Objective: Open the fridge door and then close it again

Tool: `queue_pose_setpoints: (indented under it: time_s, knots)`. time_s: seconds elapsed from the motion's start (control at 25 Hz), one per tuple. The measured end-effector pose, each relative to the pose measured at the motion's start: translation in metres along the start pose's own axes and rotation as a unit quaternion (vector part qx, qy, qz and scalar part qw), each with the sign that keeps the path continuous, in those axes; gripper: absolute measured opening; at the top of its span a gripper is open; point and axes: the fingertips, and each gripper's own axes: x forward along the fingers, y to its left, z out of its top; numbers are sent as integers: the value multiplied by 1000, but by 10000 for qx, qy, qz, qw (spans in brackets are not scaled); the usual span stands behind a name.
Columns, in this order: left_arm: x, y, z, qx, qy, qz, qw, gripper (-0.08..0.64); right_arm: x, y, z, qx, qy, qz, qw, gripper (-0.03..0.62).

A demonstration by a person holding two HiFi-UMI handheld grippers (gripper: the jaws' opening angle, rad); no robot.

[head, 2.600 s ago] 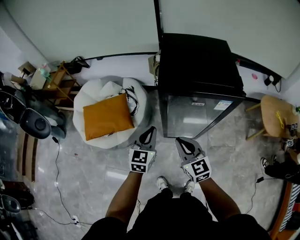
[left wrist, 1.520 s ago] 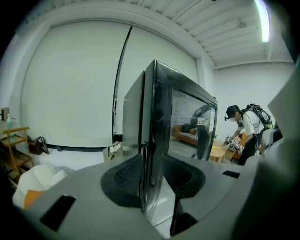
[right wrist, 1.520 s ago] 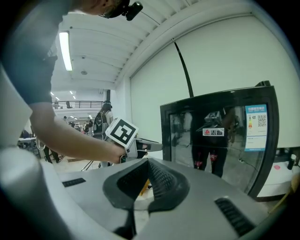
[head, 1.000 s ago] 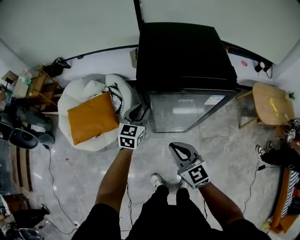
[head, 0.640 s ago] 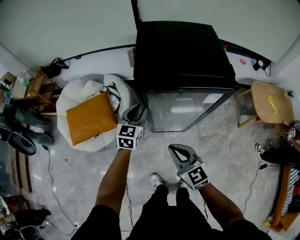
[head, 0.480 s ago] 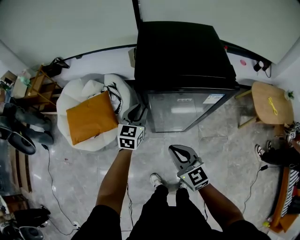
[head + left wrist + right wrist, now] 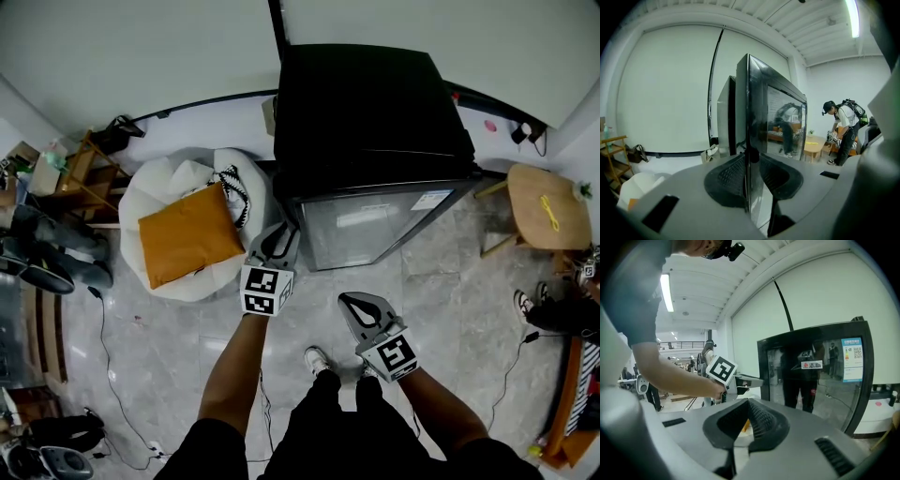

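Where the fridge door [image 7: 384,223] stood: ajar at its left edge, with a dark gap between it and the fridge [image 7: 370,103]; the hinge was on the right side.
Left gripper [image 7: 284,232]: its jaws had just been closing and sat pinched on the door's free edge, one pad on each face.
Key relation: that edge ran upright, straight between the left jaws, so I judge a pull back toward the person would swing the door wider.
Right gripper [image 7: 349,300]: its jaws were closed on nothing; it was held well apart from the door and faced the glass front.
Nearer hand: left.
Inside the fridge: not visible; the glass only reflected the room.
Beanbag [image 7: 169,183]: on the floor left of the fridge, with an orange cushion [image 7: 190,234] lying in it.
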Motion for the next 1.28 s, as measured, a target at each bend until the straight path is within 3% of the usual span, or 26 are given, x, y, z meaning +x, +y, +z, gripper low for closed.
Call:
queue_pose_setpoints:
  time_s: [0.32,0.76,1.28]
  knots:
    - [-22,-15,-6,-69,-13,48,10000,101,-3,12,10,-154,-141,51,9998,18]
    - [-50,-46,-18,19,10,110,9999,91,-28,20,-5,-228,-74,92,9997,18]
    - [-78,-78,-26,68,37,-130,9999,86,-34,36,-3,-173,-127,-261,9994,18]
